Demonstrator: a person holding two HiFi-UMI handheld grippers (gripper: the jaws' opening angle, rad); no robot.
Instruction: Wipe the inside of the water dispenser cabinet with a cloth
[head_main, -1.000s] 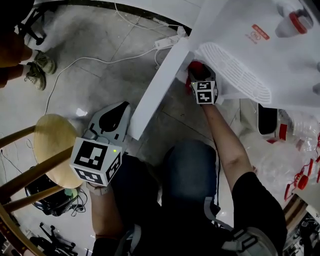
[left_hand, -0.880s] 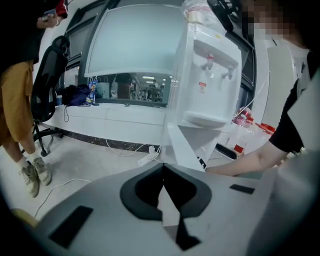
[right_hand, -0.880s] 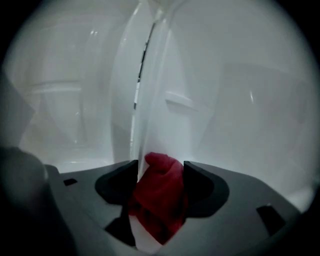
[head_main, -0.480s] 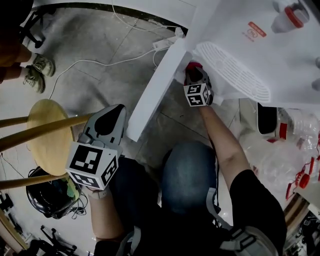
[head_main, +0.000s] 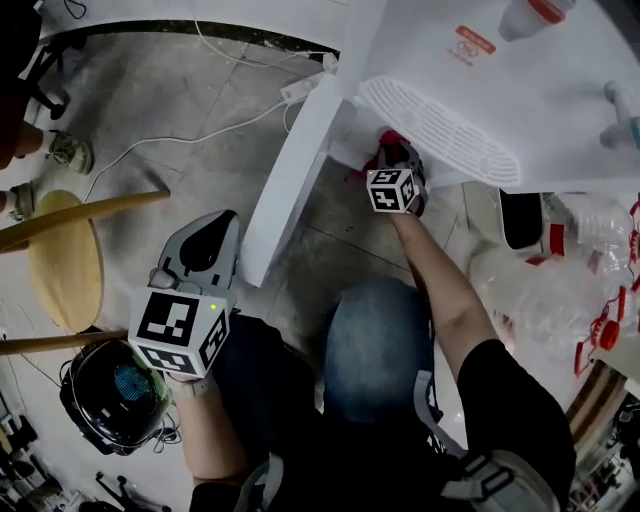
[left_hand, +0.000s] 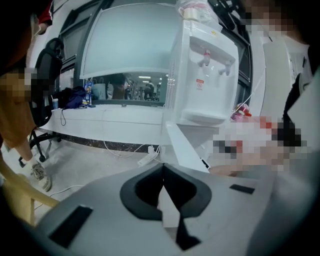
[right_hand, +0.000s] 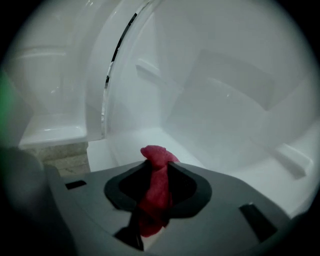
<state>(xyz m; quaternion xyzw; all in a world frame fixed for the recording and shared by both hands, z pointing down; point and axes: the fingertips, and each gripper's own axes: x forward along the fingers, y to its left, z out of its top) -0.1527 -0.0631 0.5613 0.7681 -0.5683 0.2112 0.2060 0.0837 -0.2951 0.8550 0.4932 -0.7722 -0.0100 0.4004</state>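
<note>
The white water dispenser (head_main: 480, 60) stands with its lower cabinet door (head_main: 290, 170) swung open. My right gripper (head_main: 390, 150) reaches into the cabinet mouth below the drip tray (head_main: 440, 130). Its jaws are closing on a red cloth (head_main: 388, 137). In the right gripper view the bunched cloth (right_hand: 156, 185) sits pinched between the pads of the right gripper (right_hand: 159, 162), above the white cabinet floor (right_hand: 135, 142). My left gripper (head_main: 215, 228) hangs back beside the door, apart from it. In its own view the left gripper (left_hand: 163, 172) has its jaws together with nothing in them.
A wooden stool (head_main: 60, 265) stands at the left over a dark round object (head_main: 115, 385). A power strip (head_main: 300, 90) and its cable lie on the floor behind the door. Plastic bottles (head_main: 590, 290) crowd the right side. A person's shoe (head_main: 65, 150) shows far left.
The right gripper has shifted a little at the cabinet mouth with the red cloth in its jaws. The left gripper has stayed where it was.
</note>
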